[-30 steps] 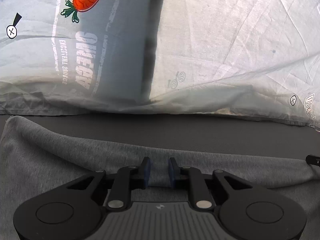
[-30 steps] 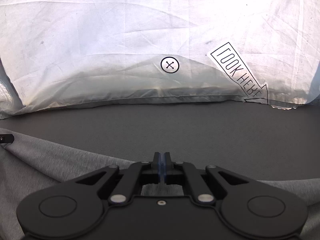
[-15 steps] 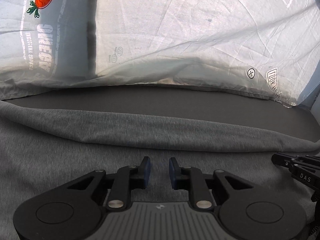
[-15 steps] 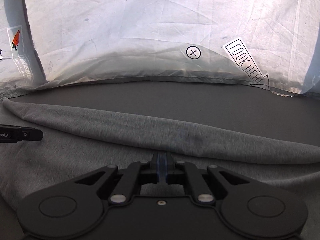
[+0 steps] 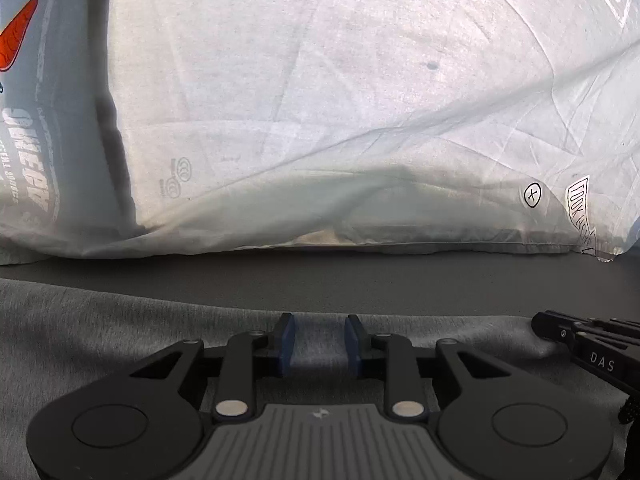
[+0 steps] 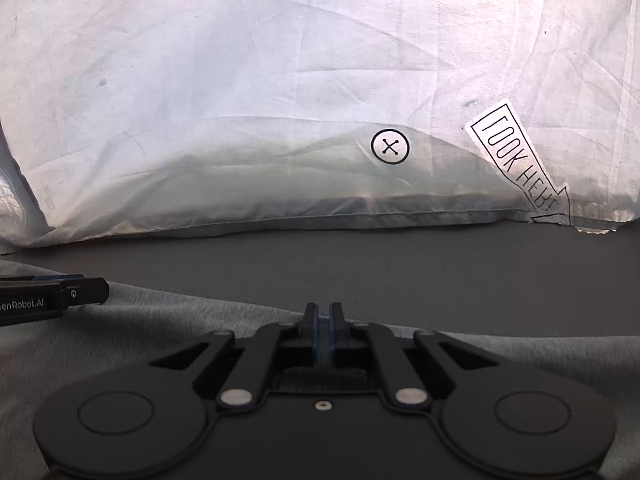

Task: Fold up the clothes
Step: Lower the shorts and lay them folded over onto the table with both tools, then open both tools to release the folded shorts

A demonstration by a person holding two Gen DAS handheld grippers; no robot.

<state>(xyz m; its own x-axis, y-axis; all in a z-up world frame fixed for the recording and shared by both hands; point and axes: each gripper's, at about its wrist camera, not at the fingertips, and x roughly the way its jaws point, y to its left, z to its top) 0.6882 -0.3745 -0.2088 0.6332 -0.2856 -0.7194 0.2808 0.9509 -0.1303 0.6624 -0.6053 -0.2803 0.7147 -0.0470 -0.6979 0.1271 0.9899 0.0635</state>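
Sliding back toward the white sheet (image 5: 320, 120), my left gripper (image 5: 320, 342) has just been opening over the grey garment's (image 5: 120, 340) fold edge, running crosswise, while my right gripper (image 6: 325, 334) pinches it

A heathered grey garment (image 5: 120, 340) of soft knit cloth lies spread flat on the dark counter (image 5: 360, 284). Its far edge runs as a smooth, slightly rounded fold across both views, from left to right, with bare counter beyond it. Gentle wrinkles and shadows cross the cloth (image 6: 160, 340) nearer the cameras.
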